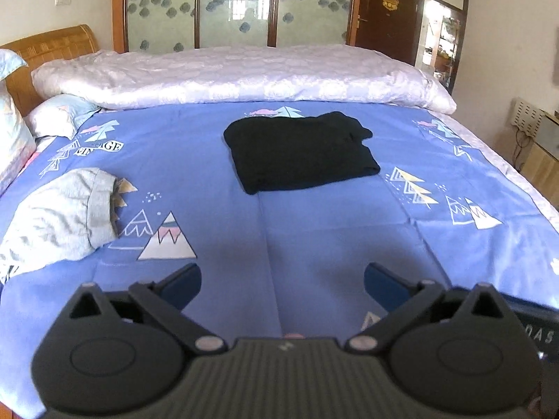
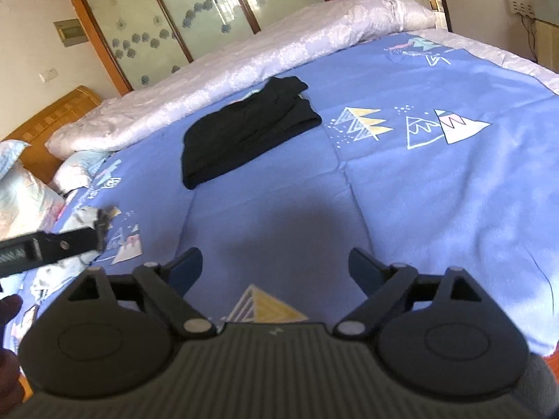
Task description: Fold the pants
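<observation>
Black pants (image 1: 300, 152) lie folded into a compact rectangle on the blue patterned bed sheet (image 1: 279, 237), toward the far middle of the bed; they also show in the right wrist view (image 2: 244, 132). My left gripper (image 1: 282, 282) is open and empty, held above the sheet well short of the pants. My right gripper (image 2: 276, 269) is open and empty too, above the near part of the sheet (image 2: 436, 192). Part of the left gripper's body (image 2: 45, 248) shows at the left edge of the right wrist view.
A grey and white garment (image 1: 59, 216) lies bunched at the left of the bed. A pale rolled duvet (image 1: 244, 73) runs along the far side. Pillows (image 1: 59, 118) and a wooden headboard (image 1: 52, 45) are at far left. A cabinet (image 1: 538, 153) stands at right.
</observation>
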A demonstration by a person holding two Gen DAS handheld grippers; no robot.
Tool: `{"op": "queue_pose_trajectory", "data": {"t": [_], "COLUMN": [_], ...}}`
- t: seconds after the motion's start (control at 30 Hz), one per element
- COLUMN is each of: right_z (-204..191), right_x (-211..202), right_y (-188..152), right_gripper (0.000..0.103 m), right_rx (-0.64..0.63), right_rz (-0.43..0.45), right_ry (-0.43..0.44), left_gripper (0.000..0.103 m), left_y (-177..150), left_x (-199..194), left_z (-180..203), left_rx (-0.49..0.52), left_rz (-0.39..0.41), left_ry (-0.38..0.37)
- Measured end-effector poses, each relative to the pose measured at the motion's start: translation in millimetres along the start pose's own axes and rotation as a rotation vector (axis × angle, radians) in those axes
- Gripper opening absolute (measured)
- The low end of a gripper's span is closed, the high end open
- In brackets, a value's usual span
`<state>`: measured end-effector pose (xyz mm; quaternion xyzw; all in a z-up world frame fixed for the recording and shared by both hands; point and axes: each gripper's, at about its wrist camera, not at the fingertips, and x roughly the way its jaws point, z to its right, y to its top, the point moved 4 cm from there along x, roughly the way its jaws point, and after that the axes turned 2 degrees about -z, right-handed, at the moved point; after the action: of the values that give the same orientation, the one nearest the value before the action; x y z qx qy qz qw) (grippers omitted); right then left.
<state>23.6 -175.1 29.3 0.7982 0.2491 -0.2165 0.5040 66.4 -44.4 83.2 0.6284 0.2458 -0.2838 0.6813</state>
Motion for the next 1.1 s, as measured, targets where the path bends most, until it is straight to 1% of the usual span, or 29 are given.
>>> {"op": "queue_pose_trajectory", "data": {"t": [0.03, 0.1, 0.13, 0.2, 0.27, 0.4, 0.47, 0.6, 0.7, 0.9, 1.1], "right_z": [-3, -10, -12, -18, -22, -30, -31, -32, -30, -28, -27], "right_x": [-2, -7, -10, -11, -10, -5, -4, -5, -2, 0, -3], "right_y": [0, 2, 0, -2, -5, -11, -11, -12, -14, -16, -17], "right_gripper": [0.093, 0.102, 0.103, 0.103, 0.103, 0.103, 0.103, 0.103, 0.103, 0.103, 0.103], "right_rx": [-0.003, -0.011, -0.016, -0.035, -0.050, -0.049, -0.053, -0.053, -0.035, -0.012, -0.002], "right_rz": [0.012, 0.043, 0.056, 0.068, 0.061, 0.042, 0.044, 0.056, 0.043, 0.026, 0.026], "right_ry": [0.005, 0.018, 0.026, 0.039, 0.046, 0.047, 0.042, 0.038, 0.037, 0.037, 0.032], "left_gripper": [0.103, 0.103, 0.103, 0.103, 0.103, 0.103, 0.103, 0.103, 0.103, 0.103, 0.103], "left_y": [-3, -6, -8, -11, -12, -14, -13, -10, -8, -8, -8], "left_x": [-2, -4, -6, -12, -15, -19, -21, -27, -31, -31, -31], "left_z": [0, -1, -2, -5, -8, -13, -16, -18, -17, -16, -21], "left_rx": [0.002, 0.005, 0.004, 0.007, 0.013, -0.001, -0.006, 0.016, 0.042, 0.051, 0.013], "left_rz": [-0.009, -0.025, -0.016, 0.003, 0.010, 0.022, 0.036, 0.083, 0.115, 0.115, 0.092], "left_ry": [0.001, 0.010, 0.023, 0.060, 0.091, 0.102, 0.122, 0.208, 0.247, 0.274, 0.244]}}
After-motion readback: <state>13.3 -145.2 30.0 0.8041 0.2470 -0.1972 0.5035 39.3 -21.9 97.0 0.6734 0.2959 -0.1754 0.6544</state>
